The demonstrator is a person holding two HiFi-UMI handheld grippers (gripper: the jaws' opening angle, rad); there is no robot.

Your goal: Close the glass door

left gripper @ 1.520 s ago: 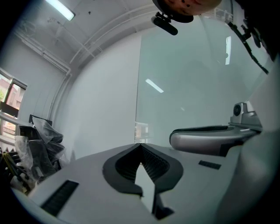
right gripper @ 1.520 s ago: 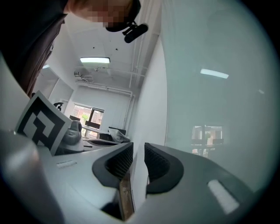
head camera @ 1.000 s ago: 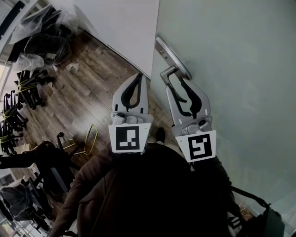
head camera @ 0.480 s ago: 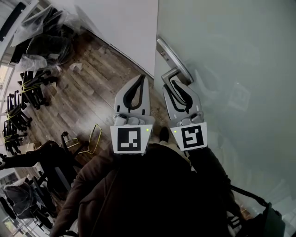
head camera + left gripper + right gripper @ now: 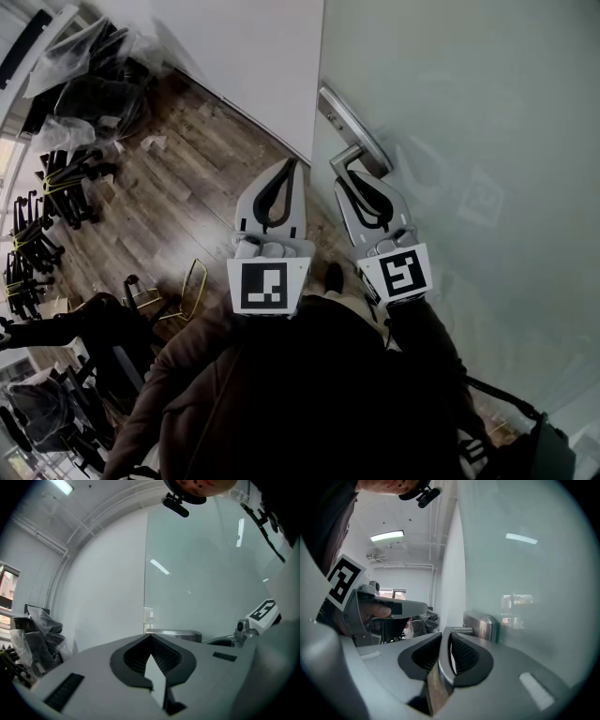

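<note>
Glass door [image 5: 487, 141]: we see it filling the right side of the head view, frosted and upright. Its edge runs just beside the white wall [image 5: 244, 56], and we cannot tell whether it is latched.
Door handle [image 5: 343, 157]: it is a metal lever on a long plate near that edge of the door. In the right gripper view the lever [image 5: 439, 667] runs straight between the jaws.
Right gripper [image 5: 349, 180]: we find it clamped on the door handle. Its jaws have just been closing, with the lever between the ribbed pads.
Left gripper [image 5: 289, 167]: its jaws are together with nothing between them. It sits just beside the right gripper and apart from the handle, its tips pointing toward the door's edge.
Surroundings: we see a wooden floor [image 5: 178, 206] below, with plastic-wrapped chairs [image 5: 84, 89] stacked at far left.
</note>
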